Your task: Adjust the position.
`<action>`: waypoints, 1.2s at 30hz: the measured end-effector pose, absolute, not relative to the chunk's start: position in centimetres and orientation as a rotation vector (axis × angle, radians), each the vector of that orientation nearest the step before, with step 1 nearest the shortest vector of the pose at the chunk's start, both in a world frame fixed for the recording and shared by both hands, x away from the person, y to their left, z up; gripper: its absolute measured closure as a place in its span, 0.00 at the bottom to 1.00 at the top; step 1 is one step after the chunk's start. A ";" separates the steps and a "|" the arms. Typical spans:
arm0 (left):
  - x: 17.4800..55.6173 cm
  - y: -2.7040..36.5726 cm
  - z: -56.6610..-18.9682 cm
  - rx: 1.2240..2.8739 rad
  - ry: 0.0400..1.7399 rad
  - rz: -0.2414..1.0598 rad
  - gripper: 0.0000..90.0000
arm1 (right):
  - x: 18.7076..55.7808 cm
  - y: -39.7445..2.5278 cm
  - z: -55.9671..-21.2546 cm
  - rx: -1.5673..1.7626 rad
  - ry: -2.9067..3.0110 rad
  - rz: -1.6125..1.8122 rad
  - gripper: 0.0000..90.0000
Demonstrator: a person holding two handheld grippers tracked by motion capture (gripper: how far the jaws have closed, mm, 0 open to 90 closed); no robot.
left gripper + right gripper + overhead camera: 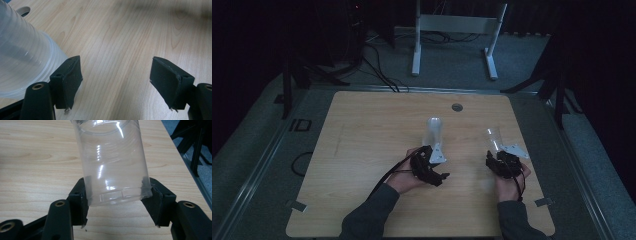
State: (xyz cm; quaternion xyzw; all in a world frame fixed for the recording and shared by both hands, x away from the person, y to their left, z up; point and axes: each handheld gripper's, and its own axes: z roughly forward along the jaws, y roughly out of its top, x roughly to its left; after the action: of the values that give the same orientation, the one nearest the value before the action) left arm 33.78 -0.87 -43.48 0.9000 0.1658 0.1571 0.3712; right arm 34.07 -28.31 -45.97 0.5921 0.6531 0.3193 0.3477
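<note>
- Stack of clear ribbed plastic cups [23, 53] stands on the pale wooden tabletop [362, 150], just beside the left tool [116, 80]; its jaws stand apart, gripping nothing.
- Single clear plastic cup [113, 162] sits clamped near its base in the right tool [116, 201], tilted above the tabletop.
- Judging by this, one cup is separated; placing or restacking it remains.
</note>
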 end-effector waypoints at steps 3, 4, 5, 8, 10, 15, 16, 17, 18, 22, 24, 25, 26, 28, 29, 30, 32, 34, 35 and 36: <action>33.8 -1.0 -43.4 2.295 0.432 0.395 0.28 | 33.9 -28.3 -45.9 1.522 1.679 0.837 0.47; 33.8 -1.1 -43.3 2.292 0.434 0.392 0.28 | 33.8 -28.3 -45.9 1.516 1.673 0.838 0.47; 33.8 -1.2 -43.3 2.291 0.435 0.392 0.28 | 33.8 -28.3 -45.9 1.514 1.670 0.842 0.47; 33.8 -1.4 -43.2 2.278 0.440 0.387 0.28 | 33.6 -28.2 -45.8 1.500 1.657 0.850 0.47; 33.8 -1.6 -43.1 2.272 0.440 0.383 0.28 | 33.4 -28.2 -45.7 1.491 1.648 0.855 0.47; 33.8 -1.9 -42.8 2.261 0.441 0.380 0.28 | 33.1 -28.2 -45.5 1.473 1.624 0.867 0.47; 33.8 -2.0 -42.7 2.261 0.442 0.381 0.28 | 33.1 -28.2 -45.4 1.467 1.622 0.867 0.47; 33.8 -2.1 -42.7 2.258 0.444 0.382 0.28 | 33.0 -28.2 -45.4 1.464 1.619 0.870 0.47; 33.9 -2.2 -42.7 2.256 0.446 0.380 0.28 | 33.0 -28.2 -45.4 1.461 1.616 0.872 0.47; 34.0 -2.5 -42.5 2.247 0.451 0.378 0.28 | 32.7 -28.2 -45.3 1.449 1.598 0.881 0.47; 34.0 -2.7 -42.3 2.240 0.457 0.374 0.28 | 32.7 -28.1 -45.3 1.445 1.596 0.884 0.47; 34.1 -2.8 -42.3 2.237 0.458 0.373 0.28 | 32.5 -28.1 -45.2 1.434 1.588 0.888 0.47; 34.1 -2.9 -42.3 2.229 0.463 0.367 0.28 | 32.4 -28.1 -45.2 1.434 1.583 0.892 0.47; 34.2 -3.1 -42.2 2.222 0.468 0.362 0.28 | 32.3 -28.1 -45.1 1.427 1.573 0.898 0.47; 34.3 -3.2 -42.2 2.219 0.472 0.358 0.28 | 32.2 -28.1 -45.1 1.424 1.568 0.902 0.47; 34.4 -3.3 -42.2 2.218 0.474 0.356 0.28 | 32.2 -28.1 -45.0 1.420 1.564 0.903 0.47; 34.5 -3.5 -42.1 2.212 0.481 0.350 0.28 | 32.0 -28.1 -45.0 1.413 1.554 0.910 0.47; 34.5 -3.7 -42.0 2.209 0.483 0.345 0.28 | 32.0 -28.1 -44.9 1.412 1.551 0.913 0.47; 34.5 -3.8 -42.0 2.206 0.483 0.344 0.28 | 31.9 -28.1 -44.9 1.412 1.549 0.916 0.47; 34.5 -3.9 -41.9 2.206 0.486 0.345 0.28 | 31.9 -28.1 -44.9 1.408 1.547 0.918 0.47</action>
State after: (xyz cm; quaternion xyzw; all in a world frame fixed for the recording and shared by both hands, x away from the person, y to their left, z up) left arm 34.54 -3.93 -41.94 0.8781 0.1934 0.1373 0.4155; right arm 31.91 -28.11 -44.86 0.5605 0.6161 0.3653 0.4157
